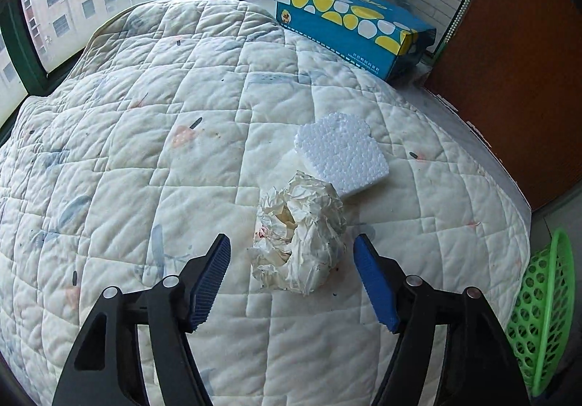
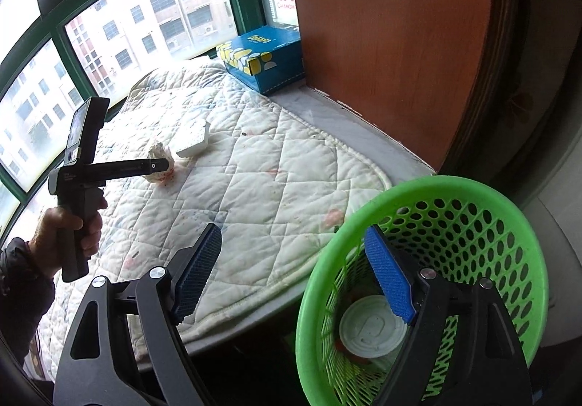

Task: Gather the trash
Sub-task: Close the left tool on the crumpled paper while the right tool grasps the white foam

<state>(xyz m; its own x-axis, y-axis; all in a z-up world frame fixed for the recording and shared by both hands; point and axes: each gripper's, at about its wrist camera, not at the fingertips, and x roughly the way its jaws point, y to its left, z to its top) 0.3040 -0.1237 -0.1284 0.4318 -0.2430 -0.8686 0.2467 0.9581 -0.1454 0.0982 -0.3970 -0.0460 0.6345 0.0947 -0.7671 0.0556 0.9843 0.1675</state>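
Crumpled paper (image 1: 300,233) sits centre frame on the quilted pad (image 1: 145,151), flanked by the left hand-held gripper (image 1: 292,253), open, pads clear. Right hand-held gripper (image 2: 293,242) gapes empty astride the green basket's (image 2: 473,195) rim, lower right.

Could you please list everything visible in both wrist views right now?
crumpled paper wad: one, off-white, on the quilt between the left gripper's open fingers
foam block: one, white, just behind the wad
tissue box: one, blue with yellow and white dots, far corner by the window
quilted mat: one, white, covering the sill
basket: one, green, beside the mat's edge
lidded cup: one, white, inside the basket
wooden panel: one, brown, right side
left gripper: open
right gripper: open, empty
hand: holding the left gripper
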